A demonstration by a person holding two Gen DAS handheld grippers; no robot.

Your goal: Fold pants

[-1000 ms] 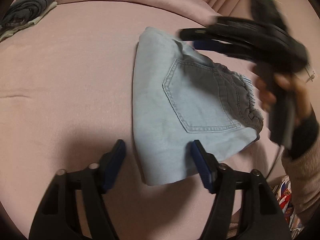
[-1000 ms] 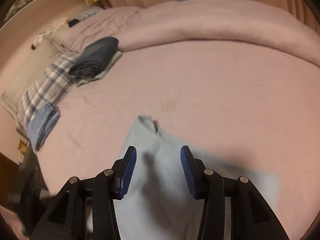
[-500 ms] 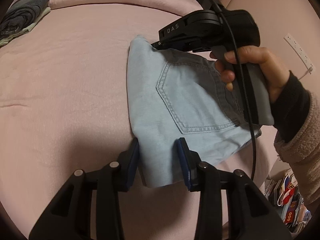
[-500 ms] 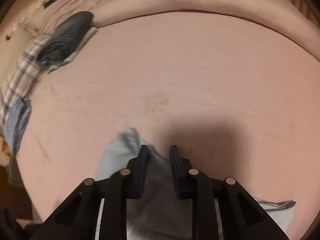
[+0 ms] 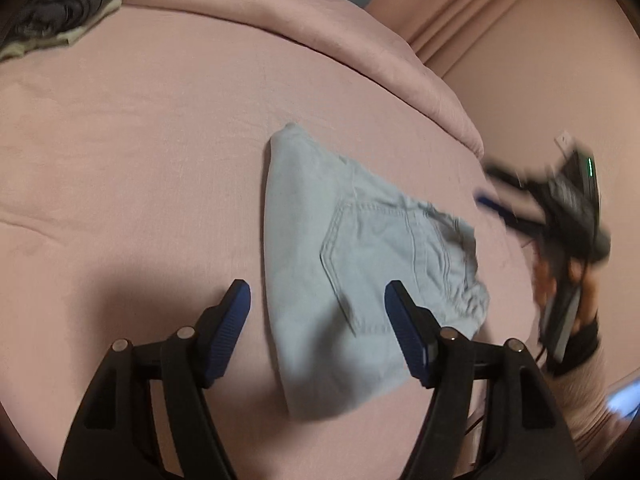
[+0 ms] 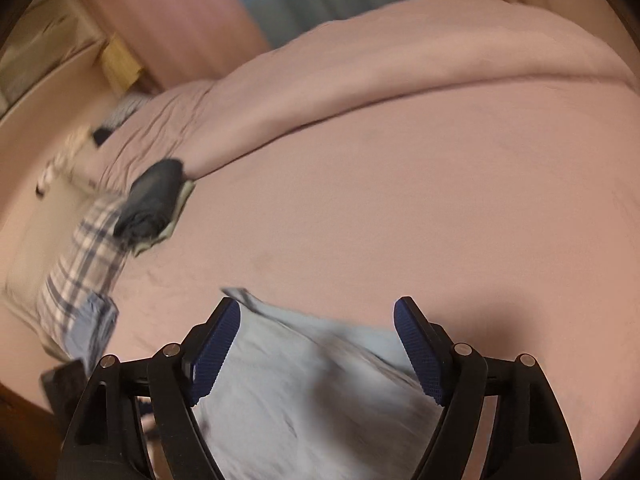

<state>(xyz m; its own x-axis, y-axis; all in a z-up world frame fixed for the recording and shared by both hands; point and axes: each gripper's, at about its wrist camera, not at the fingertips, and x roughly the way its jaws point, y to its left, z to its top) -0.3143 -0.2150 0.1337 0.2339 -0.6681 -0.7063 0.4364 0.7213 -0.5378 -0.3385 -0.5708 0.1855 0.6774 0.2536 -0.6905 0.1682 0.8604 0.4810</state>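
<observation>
- The left gripper [image 5: 318, 300] fills the bottom of the left wrist view, its black arms rising from both lower corners.
- Its blue ribbed pads [image 5: 228, 336] stand wide apart, with nothing pressed between them; the jaws have just been opening.
- The right gripper [image 6: 318, 318] takes up the bottom of the right wrist view in the same pose, its blue pads [image 6: 420, 354] spread wide and clamping nothing; its jaws have just been opening too.
- At the right edge of the left wrist view the right gripper appears again, blurred, with a green light at its top.
- A hand [image 5: 560, 280] grips its handle, a dark cuff and a pale sleeve below it.
</observation>
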